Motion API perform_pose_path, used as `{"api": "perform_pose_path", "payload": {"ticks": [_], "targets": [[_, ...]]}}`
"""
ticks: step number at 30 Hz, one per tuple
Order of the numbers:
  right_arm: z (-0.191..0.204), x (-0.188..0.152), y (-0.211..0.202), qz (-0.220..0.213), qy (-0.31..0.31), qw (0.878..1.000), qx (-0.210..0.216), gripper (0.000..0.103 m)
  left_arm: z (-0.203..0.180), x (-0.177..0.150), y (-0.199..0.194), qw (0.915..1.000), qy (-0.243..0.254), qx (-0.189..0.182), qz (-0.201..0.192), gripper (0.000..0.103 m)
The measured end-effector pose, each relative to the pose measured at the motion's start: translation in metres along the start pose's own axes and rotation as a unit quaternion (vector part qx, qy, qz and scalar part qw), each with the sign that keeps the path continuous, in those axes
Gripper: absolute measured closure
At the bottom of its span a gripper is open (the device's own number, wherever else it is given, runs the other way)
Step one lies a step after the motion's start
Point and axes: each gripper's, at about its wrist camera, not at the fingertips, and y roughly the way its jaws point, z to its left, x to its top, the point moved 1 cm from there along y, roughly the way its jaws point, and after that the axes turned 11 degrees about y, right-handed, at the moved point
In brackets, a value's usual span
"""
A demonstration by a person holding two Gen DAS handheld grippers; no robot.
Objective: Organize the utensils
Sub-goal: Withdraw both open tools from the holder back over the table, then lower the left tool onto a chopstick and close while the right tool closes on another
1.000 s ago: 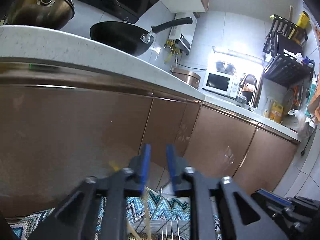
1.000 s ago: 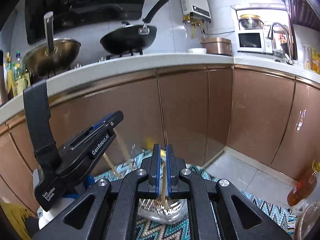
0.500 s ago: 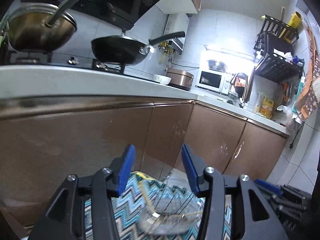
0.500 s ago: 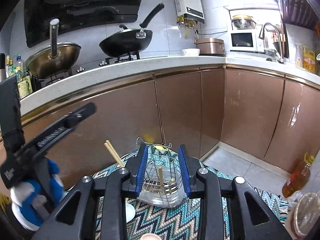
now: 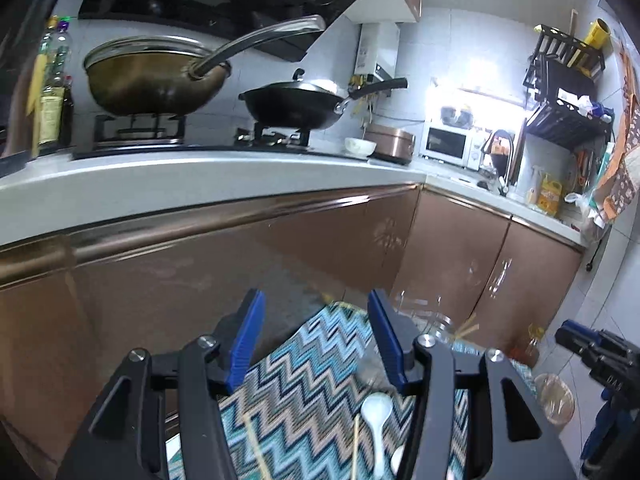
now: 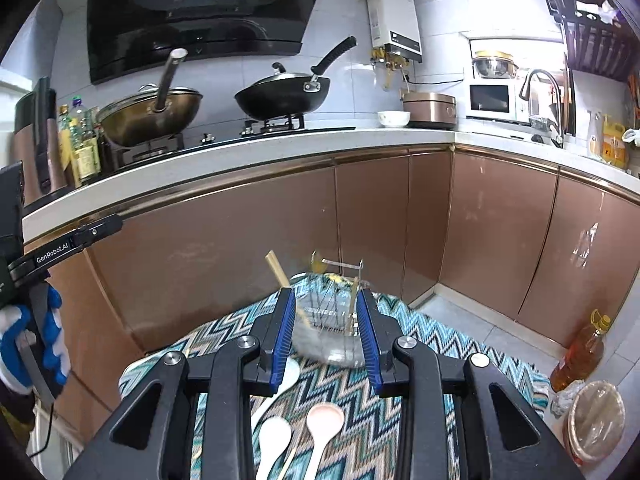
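Both grippers let go, chopsticks in the rack!

The left gripper (image 5: 316, 336) and right gripper (image 6: 326, 332), pinching chopsticks a second earlier, stood wide and empty; chopsticks (image 6: 353, 304) leaned in the wire holder (image 6: 334, 320) at frame centre, spoons (image 6: 324, 424) waited below.

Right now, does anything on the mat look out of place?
Yes: spoons, a white one and a pink one, lie loose on the zigzag mat outside the wire holder, where chopsticks already stand.

Teal-blue-tan zigzag cloth (image 6: 420, 344). One white spoon (image 6: 272, 436), one pink spoon (image 6: 324, 420). Copper-brown cabinets (image 6: 224, 264), white desk (image 6: 240, 160), black wok (image 6: 280, 100).
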Motion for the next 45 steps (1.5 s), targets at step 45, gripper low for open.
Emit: {"api": "perform_pose_path", "payload": {"ticks": [45], "targets": [[-0.005, -0.140, 0.069, 0.306, 0.026, 0.951, -0.017, 0.074, -0.030, -0.151, 0.080, 0.9407, 0.034, -0.130, 0.312, 0.051]]}}
